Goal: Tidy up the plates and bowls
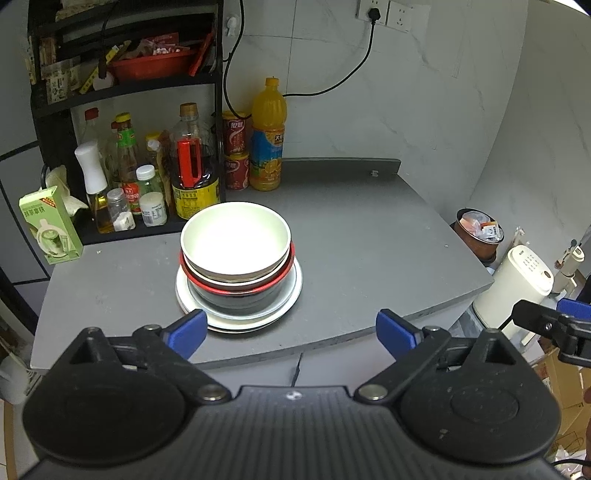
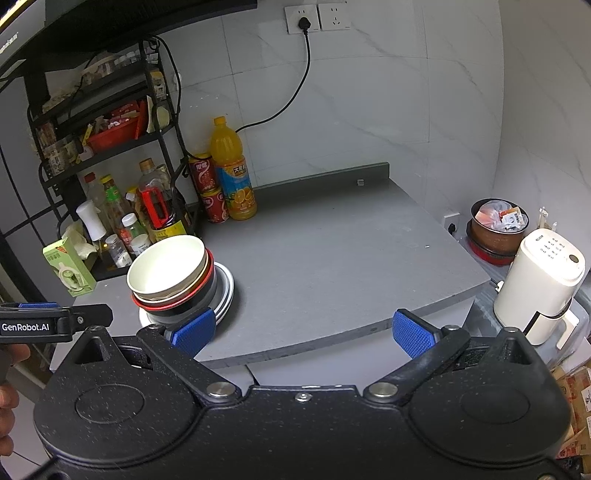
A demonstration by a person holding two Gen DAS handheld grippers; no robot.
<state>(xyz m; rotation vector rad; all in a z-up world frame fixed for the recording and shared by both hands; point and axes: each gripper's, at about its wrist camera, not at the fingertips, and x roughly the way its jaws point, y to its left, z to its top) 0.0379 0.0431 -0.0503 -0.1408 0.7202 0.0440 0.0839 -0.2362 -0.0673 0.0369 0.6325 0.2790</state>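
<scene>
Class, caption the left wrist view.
Open left gripper faces a cream bowl nested in a red-rimmed black bowl on white plates.

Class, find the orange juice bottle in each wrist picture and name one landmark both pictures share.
Left wrist view: the orange juice bottle stands upper centre, behind the stacked bowls, right of the red cans.
Right wrist view: the bottle stands upper left of centre, again beside the cans.
Shared landmark: the plugged wall socket.

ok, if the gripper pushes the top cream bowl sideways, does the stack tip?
Probably slides first: the cream bowl merely nests in the red-rimmed black bowl. Its glossy surface looks slippery. The stack stands tall on white plates, so a high push may tip it.
</scene>
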